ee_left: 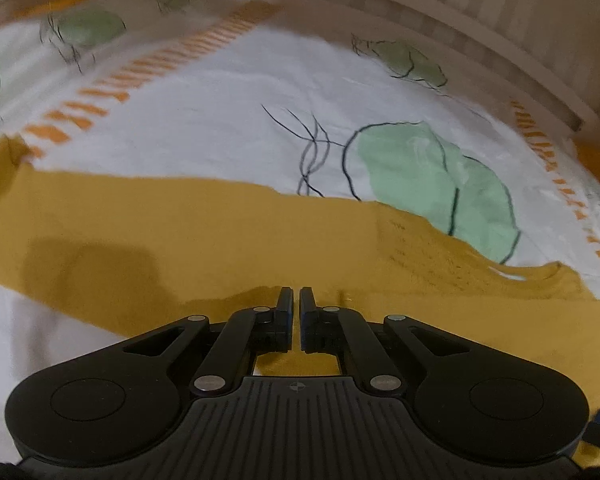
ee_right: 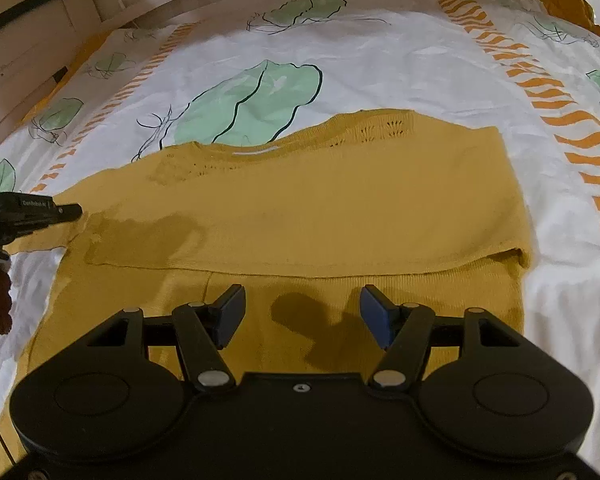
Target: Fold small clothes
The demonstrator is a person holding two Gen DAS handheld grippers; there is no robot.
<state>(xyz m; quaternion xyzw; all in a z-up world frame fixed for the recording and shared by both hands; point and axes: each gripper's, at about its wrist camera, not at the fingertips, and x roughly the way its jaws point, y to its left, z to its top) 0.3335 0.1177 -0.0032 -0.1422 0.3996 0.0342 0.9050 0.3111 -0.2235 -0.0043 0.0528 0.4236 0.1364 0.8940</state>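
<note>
Clenched on the mustard sweater's (ee_right: 300, 208) sleeve edge, the left claw (ee_left: 295, 300) is gripping; the right claw (ee_right: 302, 312) is hovering released above it on the bed (ee_right: 380, 60).

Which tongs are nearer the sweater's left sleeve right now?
Left. The left tongs are shut at the edge of the mustard sweater by that sleeve. The right tongs hang open above the sweater's lower middle, well away from the sleeve.

I see a white bedsheet (ee_right: 400, 64) printed with green leaves (ee_right: 256, 100) and orange dashed stripes (ee_right: 548, 92) — behind it, a pale slatted wooden bed frame (ee_left: 480, 12).
</note>
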